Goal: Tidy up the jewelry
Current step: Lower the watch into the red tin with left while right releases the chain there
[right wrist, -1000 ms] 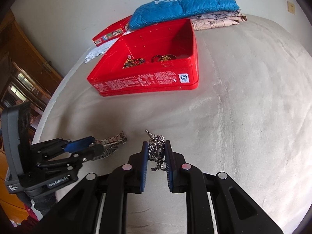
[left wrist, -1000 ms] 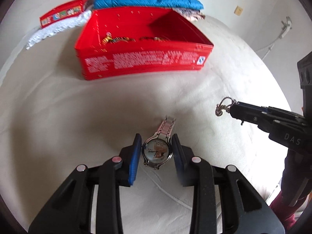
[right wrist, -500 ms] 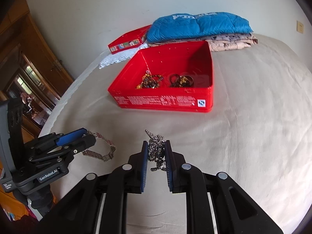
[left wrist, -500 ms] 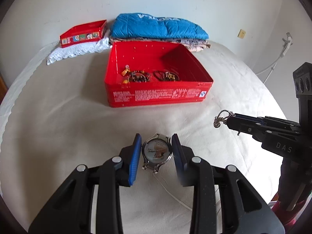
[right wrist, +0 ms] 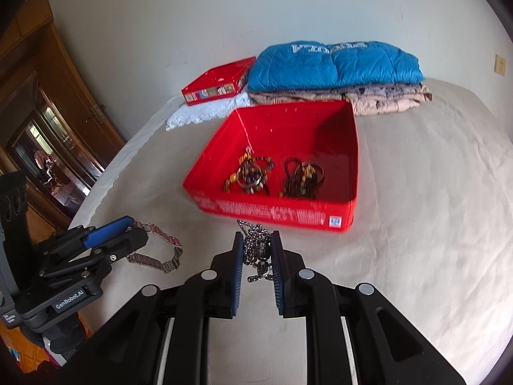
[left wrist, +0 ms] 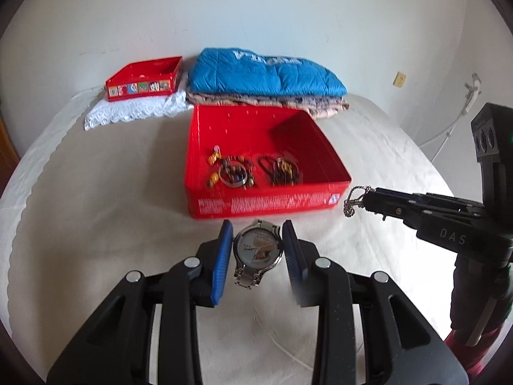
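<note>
My left gripper (left wrist: 257, 240) is shut on a silver wristwatch (left wrist: 257, 250) with a pale dial, held up off the bed; its metal band (right wrist: 160, 253) hangs from that gripper (right wrist: 128, 227) in the right wrist view. A bunched silver chain (right wrist: 256, 247) sits clamped in my right gripper (right wrist: 256, 250), also lifted; a loop of that chain (left wrist: 352, 200) dangles from its tips (left wrist: 368, 199) in the left wrist view. An open red box (left wrist: 266, 203) (right wrist: 272, 213) lies just beyond both grippers, with bead bracelets (left wrist: 234, 173) and dark bangles (right wrist: 301, 178) inside.
Folded blue quilt (left wrist: 263, 73) over patterned cloth lies behind the box. A smaller red tin (left wrist: 144, 78) rests on white lace at back left. A wooden cabinet (right wrist: 48, 112) stands left of the bed; a wall and cable (left wrist: 449, 128) are on the right.
Both grippers have risen off the bed with the watch and the chain. The red box now shows from higher up, its inside visible, and the watch band hangs free.
</note>
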A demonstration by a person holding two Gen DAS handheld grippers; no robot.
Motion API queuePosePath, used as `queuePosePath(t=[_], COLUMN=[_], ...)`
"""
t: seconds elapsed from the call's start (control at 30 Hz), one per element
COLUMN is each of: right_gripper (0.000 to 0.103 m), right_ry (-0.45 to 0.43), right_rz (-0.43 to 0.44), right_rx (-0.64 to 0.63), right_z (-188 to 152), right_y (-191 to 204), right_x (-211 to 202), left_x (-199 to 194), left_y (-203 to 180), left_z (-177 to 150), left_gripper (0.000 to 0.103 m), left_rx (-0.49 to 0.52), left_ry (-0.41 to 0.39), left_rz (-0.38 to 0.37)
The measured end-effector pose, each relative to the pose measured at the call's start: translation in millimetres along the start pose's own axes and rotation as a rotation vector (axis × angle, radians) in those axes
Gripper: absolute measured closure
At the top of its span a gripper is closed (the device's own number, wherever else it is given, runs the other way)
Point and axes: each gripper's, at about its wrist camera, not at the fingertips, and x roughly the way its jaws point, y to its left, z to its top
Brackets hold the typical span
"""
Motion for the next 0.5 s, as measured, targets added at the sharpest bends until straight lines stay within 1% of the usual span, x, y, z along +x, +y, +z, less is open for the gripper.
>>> queuePosePath(t=[0.17,0.3,0.4,0.5], right_gripper=[0.087,0.087,0.087,0.087], right_ry=[-0.014,-0.008,-0.003,0.007], right_rz=[0.002,0.007,0.004,-0.017], right_rx=[-0.002,0.005,0.009,0.012], right_z=[21,37,48,60], right_y=[0,-1,-2,-5], right_x=[4,14,25,40], left_x=[-5,-2,8,27], left_y=[4,4,5,6], left_z=[30,53,72,87], left_gripper=[0.073,0.073,0.073,0.073], left_rx=[-0.013,-0.022,-0.032,-0.041], left_ry=[-0.048,-0.076,-0.088,-0.082], left_rz=[0.007,0.009,0.0,-0.008])
